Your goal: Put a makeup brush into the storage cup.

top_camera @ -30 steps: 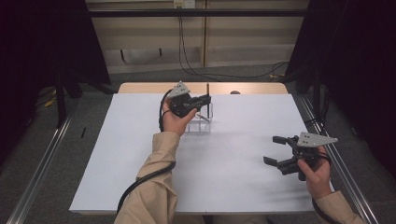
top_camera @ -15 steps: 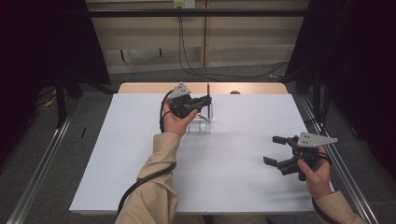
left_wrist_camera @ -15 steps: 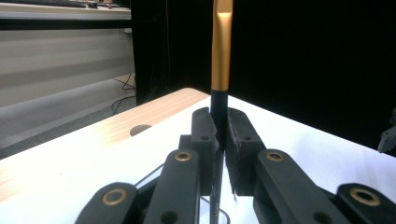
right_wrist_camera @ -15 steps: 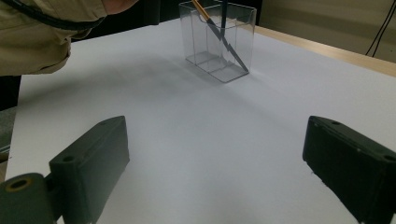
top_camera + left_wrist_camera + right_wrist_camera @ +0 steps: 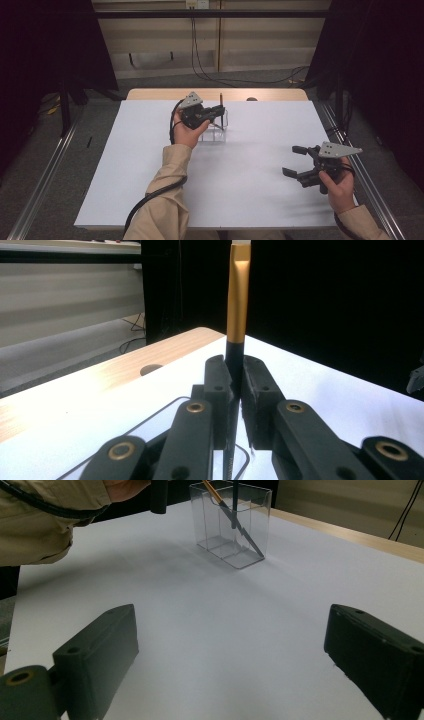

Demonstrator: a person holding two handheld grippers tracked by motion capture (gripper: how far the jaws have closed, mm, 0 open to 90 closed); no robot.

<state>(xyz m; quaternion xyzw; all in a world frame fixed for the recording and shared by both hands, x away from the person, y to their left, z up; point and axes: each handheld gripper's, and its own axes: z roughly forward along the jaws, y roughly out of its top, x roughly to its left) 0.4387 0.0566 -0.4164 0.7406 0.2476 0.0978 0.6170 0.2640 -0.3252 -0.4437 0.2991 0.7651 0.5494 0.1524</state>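
Between the left claw [image 5: 234, 390] pads, upright pencil [image 5: 238, 300] clamped, over clear box [image 5: 216, 131]

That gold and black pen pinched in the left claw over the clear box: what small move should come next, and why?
Probably lower it a little, then open. The left claw is shut on the pen, held upright with its lower end already inside the clear box, where another pen leans. The right claw waits open, apart.

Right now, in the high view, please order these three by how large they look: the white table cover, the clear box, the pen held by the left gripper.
1. White table cover
2. Clear box
3. Pen, a thin stick; partly hidden.
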